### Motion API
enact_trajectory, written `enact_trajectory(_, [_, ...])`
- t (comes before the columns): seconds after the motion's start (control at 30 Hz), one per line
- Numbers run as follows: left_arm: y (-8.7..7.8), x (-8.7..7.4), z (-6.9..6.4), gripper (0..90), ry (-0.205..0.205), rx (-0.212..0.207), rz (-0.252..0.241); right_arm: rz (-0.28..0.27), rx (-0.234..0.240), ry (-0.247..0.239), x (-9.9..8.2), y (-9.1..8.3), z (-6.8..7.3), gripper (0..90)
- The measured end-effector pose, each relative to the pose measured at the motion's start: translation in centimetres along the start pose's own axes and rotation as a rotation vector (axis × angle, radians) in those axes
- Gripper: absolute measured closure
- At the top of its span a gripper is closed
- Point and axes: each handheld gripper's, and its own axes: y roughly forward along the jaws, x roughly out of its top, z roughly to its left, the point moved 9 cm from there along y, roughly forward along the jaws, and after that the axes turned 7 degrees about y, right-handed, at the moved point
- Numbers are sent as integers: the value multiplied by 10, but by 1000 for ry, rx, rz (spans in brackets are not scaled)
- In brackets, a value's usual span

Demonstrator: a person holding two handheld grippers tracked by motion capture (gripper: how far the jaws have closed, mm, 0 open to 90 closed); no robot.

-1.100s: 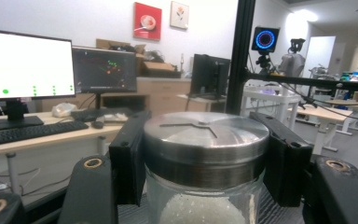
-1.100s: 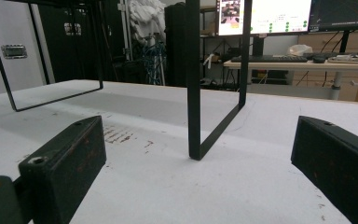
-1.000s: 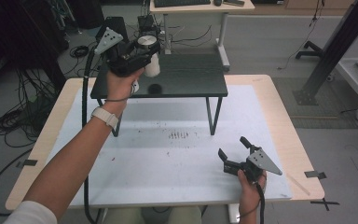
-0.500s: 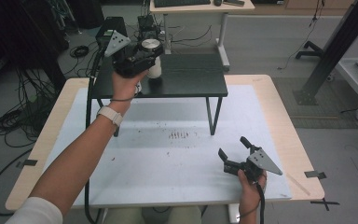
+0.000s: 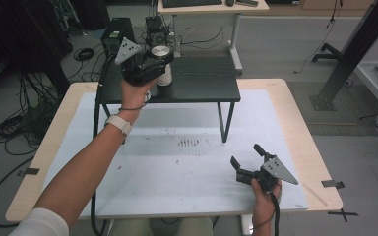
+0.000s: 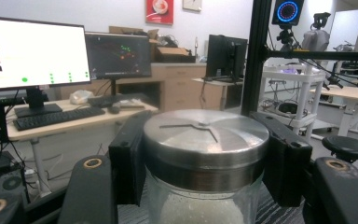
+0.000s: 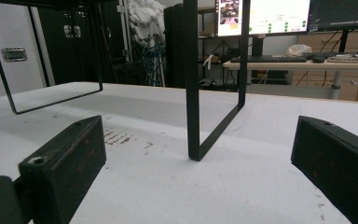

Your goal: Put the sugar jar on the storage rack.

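The left tool point(image 5: 153, 69) was clamped on a glass jar point(image 6: 205, 186) with a metal lid point(image 6: 206, 135) (its jaws pressed the lid's sides), the jar standing upright on the black stand point(image 5: 202, 83) at the bench's point(image 5: 305, 142) far side. The right tool point(image 5: 248, 162) rested near the bench's front edge, jaws wide, gripping nothing.

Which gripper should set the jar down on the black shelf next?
Left. The left gripper is already shut on the jar over the black shelf, while the right gripper rests open on the white table, well away from it.
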Motion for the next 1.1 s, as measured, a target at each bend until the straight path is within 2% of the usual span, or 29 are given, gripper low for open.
enact_trajectory(1.1, [0, 0, 0, 417, 10, 4, 4, 5, -2, -2, 0, 0, 0, 30])
